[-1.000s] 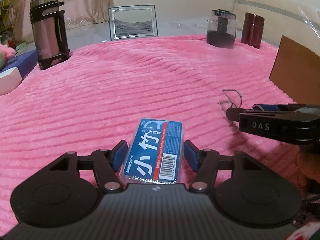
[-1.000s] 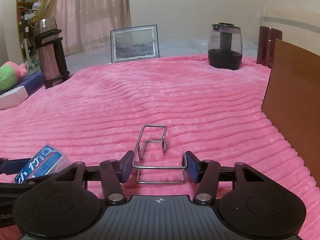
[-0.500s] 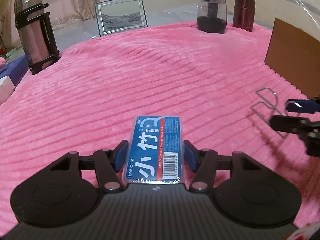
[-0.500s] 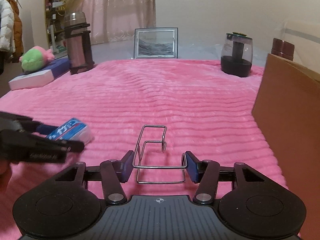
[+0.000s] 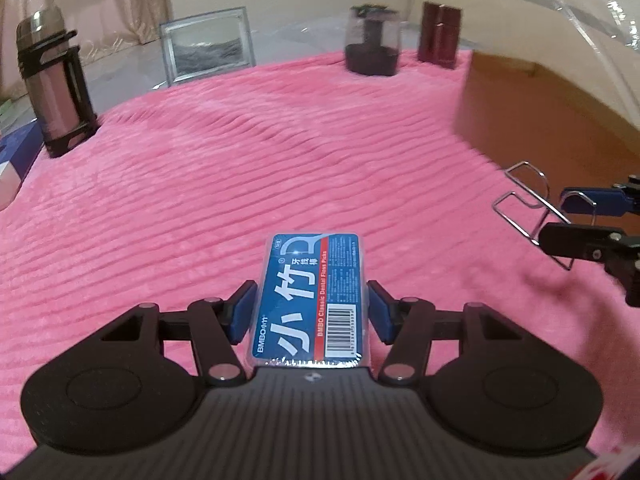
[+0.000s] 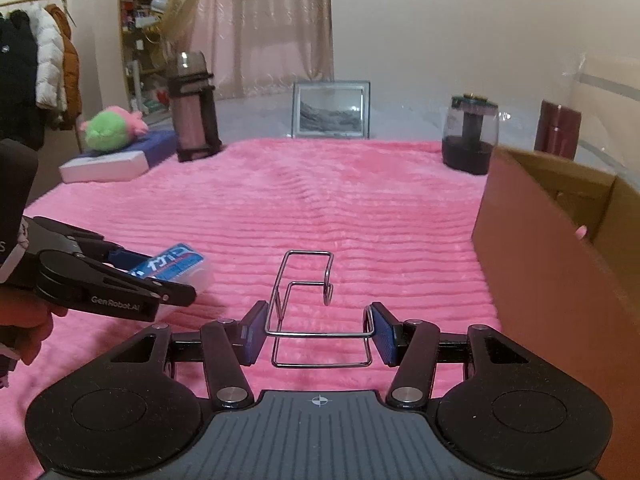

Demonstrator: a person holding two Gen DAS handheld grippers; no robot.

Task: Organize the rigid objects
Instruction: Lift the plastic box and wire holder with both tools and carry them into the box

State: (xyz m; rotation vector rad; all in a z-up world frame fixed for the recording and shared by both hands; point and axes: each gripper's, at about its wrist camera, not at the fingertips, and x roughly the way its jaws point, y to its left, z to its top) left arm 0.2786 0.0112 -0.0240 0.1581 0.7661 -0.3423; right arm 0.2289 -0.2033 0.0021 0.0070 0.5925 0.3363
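Both grippers are up off the pink ribbed blanket [image 6: 360, 208], side by side, each angled downward toward the far end of the bed. The left gripper [image 5: 312, 312] is clamped on a blue-labelled box of floss picks [image 5: 312, 296]; its blue pads [image 5: 242, 312] press on the box's two long sides and the box sticks forward from them, label up, clear of the blanket. From the right wrist view that gripper [image 6: 176, 280] shows at the left edge with the box [image 6: 176, 266] poking out ahead of it, and part of a hand [image 6: 24, 332] wraps the handle behind.

The right gripper [image 6: 318, 332] grips a bent wire rack [image 6: 308, 300]; the pads [image 6: 384, 336] bear on the outer ends of its near crossbar and the rest of the wire frame juts forward in the air. In the left wrist view the same rack [image 5: 524, 204] and gripper [image 5: 576, 220] sit at the right edge, just in front of an open cardboard box [image 5: 520, 112].

That box [image 6: 552, 248] stands on the blanket immediately to the right of the right gripper, with its near wall close to the rack. Far off along the blanket's edge stand a steel flask [image 6: 192, 108], a framed picture [image 6: 332, 110] and a dark glass jar [image 6: 470, 134]
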